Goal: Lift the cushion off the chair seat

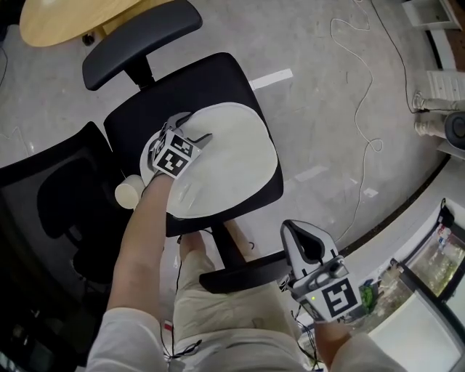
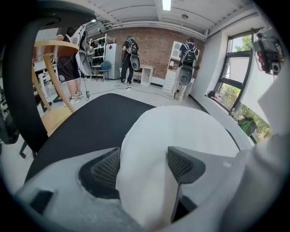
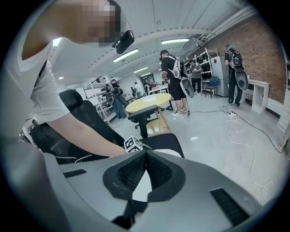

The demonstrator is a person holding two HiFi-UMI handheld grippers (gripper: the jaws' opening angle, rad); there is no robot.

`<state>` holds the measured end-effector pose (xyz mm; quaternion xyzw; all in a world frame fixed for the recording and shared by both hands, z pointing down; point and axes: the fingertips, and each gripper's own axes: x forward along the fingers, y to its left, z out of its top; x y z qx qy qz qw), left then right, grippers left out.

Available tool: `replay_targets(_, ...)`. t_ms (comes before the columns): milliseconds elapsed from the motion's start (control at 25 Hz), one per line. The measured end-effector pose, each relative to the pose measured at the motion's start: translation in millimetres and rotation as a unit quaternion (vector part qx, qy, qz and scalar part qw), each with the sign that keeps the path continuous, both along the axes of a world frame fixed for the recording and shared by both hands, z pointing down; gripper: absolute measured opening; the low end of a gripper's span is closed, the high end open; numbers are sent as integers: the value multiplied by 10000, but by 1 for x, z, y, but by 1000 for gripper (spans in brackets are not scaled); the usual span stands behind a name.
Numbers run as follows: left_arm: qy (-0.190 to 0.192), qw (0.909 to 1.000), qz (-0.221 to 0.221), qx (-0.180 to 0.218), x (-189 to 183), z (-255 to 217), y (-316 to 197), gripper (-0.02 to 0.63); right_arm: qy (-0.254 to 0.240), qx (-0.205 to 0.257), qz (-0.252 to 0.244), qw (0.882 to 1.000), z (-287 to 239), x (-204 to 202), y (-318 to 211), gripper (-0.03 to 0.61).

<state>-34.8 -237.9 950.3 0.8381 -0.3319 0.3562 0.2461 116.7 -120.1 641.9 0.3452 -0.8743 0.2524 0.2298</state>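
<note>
A white oval cushion lies on the black office chair seat. My left gripper is down at the cushion's left edge. In the left gripper view a raised fold of the cushion fills the gap of the left gripper, and both pads press on it. My right gripper hangs off the chair's near right corner, above the armrest, with its jaws shut and nothing between them. In the right gripper view the right gripper points toward the cushion and the left hand.
The chair's armrests sit at the far side and the near side. A second black chair stands close at left, and a round wooden table at top left. A white cable trails over the floor at right. Several people stand far back.
</note>
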Motion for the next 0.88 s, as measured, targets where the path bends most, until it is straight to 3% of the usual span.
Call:
replay_targets(280,-366,9988,73,-320,1,-2,5,219,-8,-66,82,9999,-4,1,5,2)
replay_targets(440,-622,9967,251,-459,0,-5,12,80,11,-26,180,9998,-10,5,14,3)
replay_targets(640,-728,9948,513,-504,3,-16,20,52,-5,149,339,9993,-28,12,19,3)
replay_targets(880,-658,9968,452,10,4,-54,30,51,-119,468,571,9972,-53,21,23,2)
